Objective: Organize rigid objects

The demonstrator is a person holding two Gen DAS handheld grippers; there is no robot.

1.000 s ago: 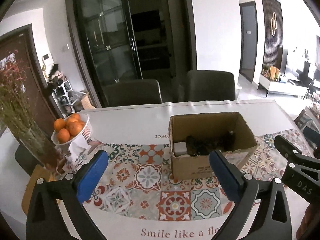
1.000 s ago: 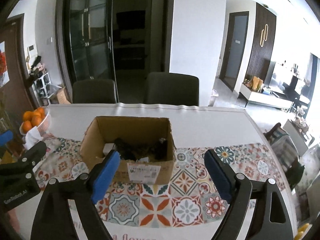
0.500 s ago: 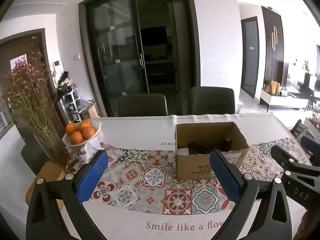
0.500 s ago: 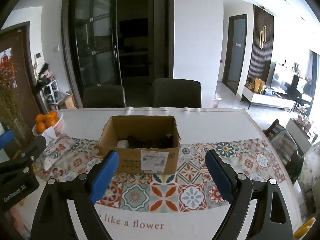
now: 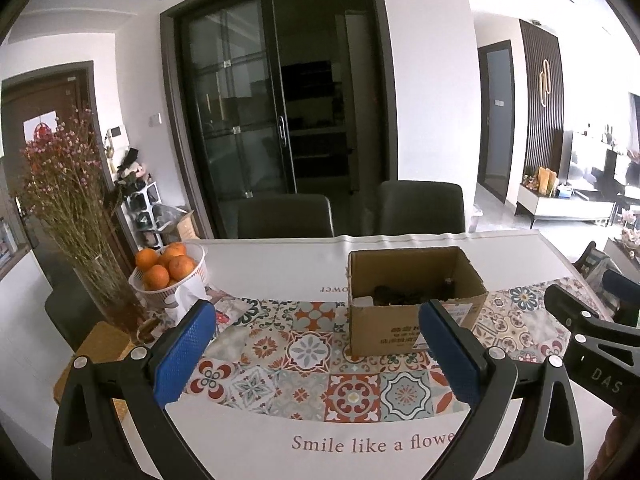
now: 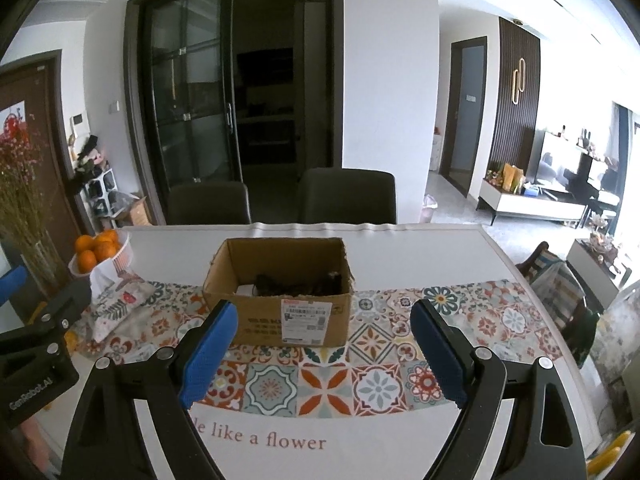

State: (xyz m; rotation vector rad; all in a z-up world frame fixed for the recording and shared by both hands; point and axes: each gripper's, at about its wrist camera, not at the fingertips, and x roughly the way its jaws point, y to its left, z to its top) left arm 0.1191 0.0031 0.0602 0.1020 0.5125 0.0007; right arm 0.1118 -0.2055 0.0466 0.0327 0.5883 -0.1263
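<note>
Both blue-padded grippers, left (image 5: 316, 354) and right (image 6: 322, 354), gape empty; dark clutter inside the open brown cardboard box (image 6: 280, 312), mid-table, stays indistinct

The cloth on the worktop (image 5: 280, 268) reads "Smile like a flowe" at 6 o'clock in the left wrist view and "le like a flower" in the right wrist view, with "ower" upside down beside the cardboard box (image 5: 384, 332). The right claw (image 5: 600, 364) body at 3 o'clock bears "DAS"; the left claw (image 6: 36, 376) body at 8 o'clock bears "GenRobot.AI". The box's white label (image 6: 306, 320) and printed side are too small to read.
</note>
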